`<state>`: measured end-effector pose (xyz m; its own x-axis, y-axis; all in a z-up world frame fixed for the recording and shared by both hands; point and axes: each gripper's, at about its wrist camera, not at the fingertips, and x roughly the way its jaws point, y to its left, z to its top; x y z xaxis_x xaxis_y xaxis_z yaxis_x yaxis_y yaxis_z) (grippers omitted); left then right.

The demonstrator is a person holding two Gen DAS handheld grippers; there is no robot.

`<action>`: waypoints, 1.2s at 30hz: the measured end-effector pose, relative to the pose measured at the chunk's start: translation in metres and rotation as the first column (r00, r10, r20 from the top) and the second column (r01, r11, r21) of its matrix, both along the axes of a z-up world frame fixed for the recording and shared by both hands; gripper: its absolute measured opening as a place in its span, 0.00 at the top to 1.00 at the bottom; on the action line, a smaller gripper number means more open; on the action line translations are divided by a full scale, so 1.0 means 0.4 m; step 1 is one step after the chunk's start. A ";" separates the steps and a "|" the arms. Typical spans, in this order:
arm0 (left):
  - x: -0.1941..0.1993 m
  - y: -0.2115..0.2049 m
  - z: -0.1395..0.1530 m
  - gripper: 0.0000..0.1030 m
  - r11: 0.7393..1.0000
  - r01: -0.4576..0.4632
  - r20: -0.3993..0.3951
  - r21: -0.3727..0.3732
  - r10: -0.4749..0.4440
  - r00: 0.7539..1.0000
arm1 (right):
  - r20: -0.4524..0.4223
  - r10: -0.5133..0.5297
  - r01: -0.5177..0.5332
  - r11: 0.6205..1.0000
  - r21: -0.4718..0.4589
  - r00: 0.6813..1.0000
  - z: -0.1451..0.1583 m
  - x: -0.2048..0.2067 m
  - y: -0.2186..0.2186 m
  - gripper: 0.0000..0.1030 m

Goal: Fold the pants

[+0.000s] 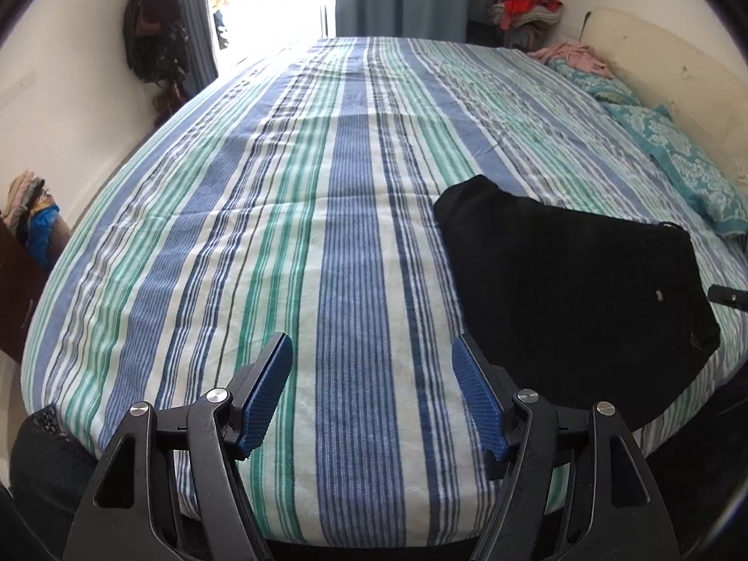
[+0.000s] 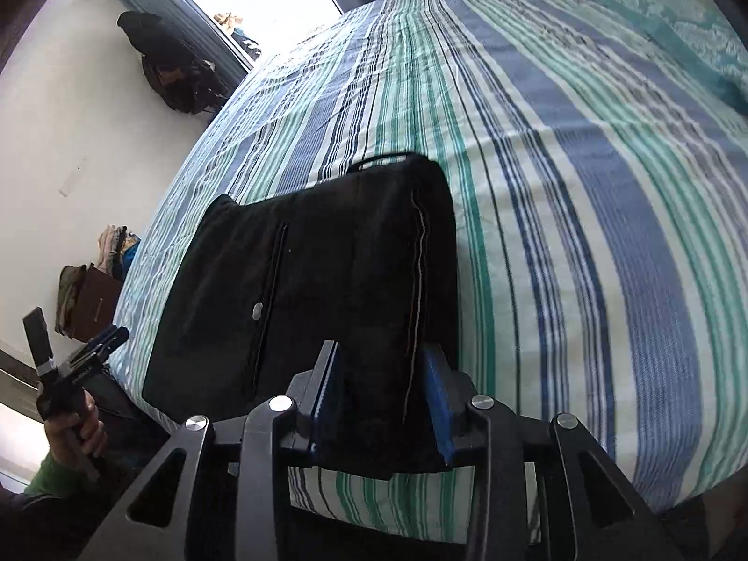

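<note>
The black pants (image 1: 575, 290) lie folded into a compact slab near the front right edge of the striped bed (image 1: 327, 187). My left gripper (image 1: 371, 343) hovers open over bare sheet to the left of them, with nothing between its blue pads. In the right wrist view the pants (image 2: 318, 271) stretch away from my right gripper (image 2: 381, 348). Their near edge sits between its jaws, which stand apart around the fabric without clearly pinching it. The left gripper (image 2: 93, 346) shows at the far left, held by a hand (image 2: 75, 425) in a green sleeve.
Teal patterned pillows (image 1: 678, 154) line the cream headboard (image 1: 654, 70) on the right. A clothes pile (image 1: 528, 9) sits in the far corner by the curtains. Dark bags (image 1: 154, 37) hang on the left wall, and a brown cabinet (image 2: 93, 304) with clothes stands beside the bed.
</note>
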<state>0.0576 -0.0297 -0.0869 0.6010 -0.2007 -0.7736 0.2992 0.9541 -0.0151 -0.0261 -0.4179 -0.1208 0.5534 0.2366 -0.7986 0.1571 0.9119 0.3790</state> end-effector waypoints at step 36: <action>0.006 -0.128 -0.049 0.15 0.986 0.168 -0.109 -0.014 -0.168 0.980 | 0.033 0.061 -0.055 0.988 -0.142 0.998 0.026 -0.087 0.180 0.73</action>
